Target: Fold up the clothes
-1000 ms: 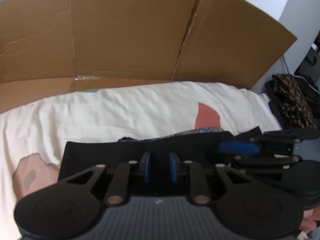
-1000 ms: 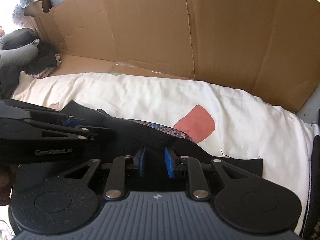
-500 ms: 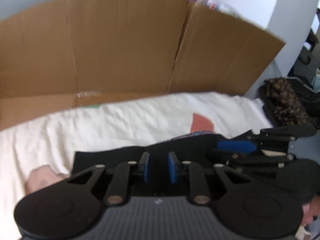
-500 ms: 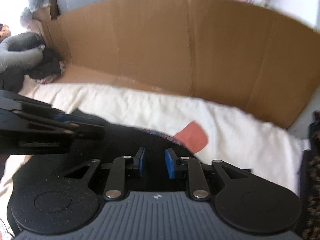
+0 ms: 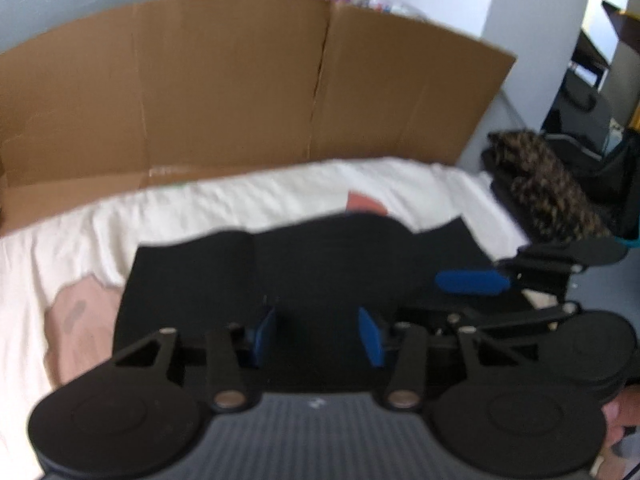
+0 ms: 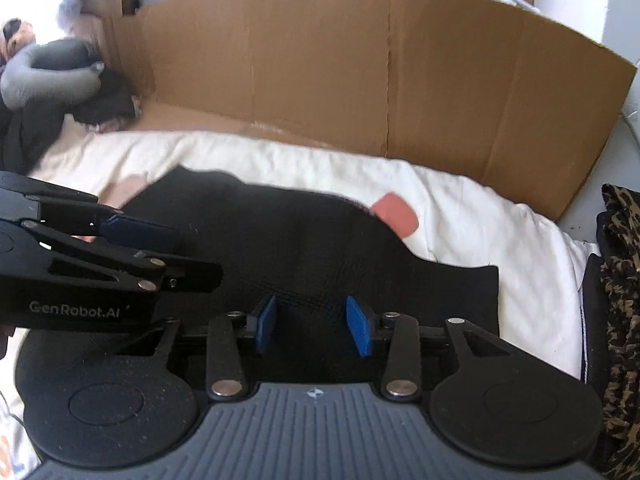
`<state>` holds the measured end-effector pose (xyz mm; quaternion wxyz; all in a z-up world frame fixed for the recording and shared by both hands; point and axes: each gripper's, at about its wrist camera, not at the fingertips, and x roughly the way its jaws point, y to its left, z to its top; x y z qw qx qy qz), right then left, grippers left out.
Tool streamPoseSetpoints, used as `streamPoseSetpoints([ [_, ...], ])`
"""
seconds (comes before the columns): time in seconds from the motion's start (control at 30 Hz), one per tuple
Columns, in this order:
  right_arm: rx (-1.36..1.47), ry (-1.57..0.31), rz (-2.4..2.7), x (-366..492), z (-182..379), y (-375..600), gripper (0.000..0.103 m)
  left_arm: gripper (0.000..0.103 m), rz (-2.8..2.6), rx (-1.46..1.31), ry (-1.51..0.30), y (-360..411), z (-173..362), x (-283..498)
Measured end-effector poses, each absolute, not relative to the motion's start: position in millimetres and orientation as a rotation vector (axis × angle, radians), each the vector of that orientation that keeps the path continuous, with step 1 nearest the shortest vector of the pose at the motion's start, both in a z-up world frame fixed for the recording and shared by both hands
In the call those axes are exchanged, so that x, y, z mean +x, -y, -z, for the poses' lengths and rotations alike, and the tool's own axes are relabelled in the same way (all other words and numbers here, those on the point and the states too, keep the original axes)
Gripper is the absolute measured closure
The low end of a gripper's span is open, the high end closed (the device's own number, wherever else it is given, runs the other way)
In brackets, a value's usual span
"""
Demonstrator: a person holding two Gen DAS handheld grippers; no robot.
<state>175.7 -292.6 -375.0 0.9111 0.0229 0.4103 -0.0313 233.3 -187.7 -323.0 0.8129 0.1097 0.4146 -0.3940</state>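
1. On the cream sheet [image 5: 248, 208] lies one black garment [image 5: 320, 264], folded flat, its far edge wavy and a pink patch [image 6: 396, 216] of the sheet's print showing just past it.
2. Count: one black garment, two grippers, one cardboard wall [image 5: 224, 88] behind, one leopard-print pile [image 5: 548, 184] to the right.
3. The left gripper [image 5: 318, 334] and right gripper [image 6: 312, 326] have just been opening; their blue pads stand apart, released, with the garment's near edge below and between them, unpinched.
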Motion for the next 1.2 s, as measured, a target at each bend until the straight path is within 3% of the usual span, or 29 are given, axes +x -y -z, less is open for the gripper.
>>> streamPoseSetpoints([
  [0.33, 0.117, -0.909, 0.045, 188, 394, 306, 0.055, 0.058, 0.841, 0.262, -0.923, 196, 337, 242],
  [0.57, 0.173, -0.85, 0.062, 178, 370, 310, 0.055, 0.058, 0.843, 0.249, -0.888, 192, 320, 241],
  [0.73, 0.163, -0.873, 0.066, 190, 372, 307, 0.066, 0.059, 0.829, 0.26, -0.897, 198, 322, 246],
  [1.2, 0.114, -0.914, 0.066, 198, 387, 303, 0.066, 0.063, 0.812, 0.268, -0.911, 206, 336, 254],
])
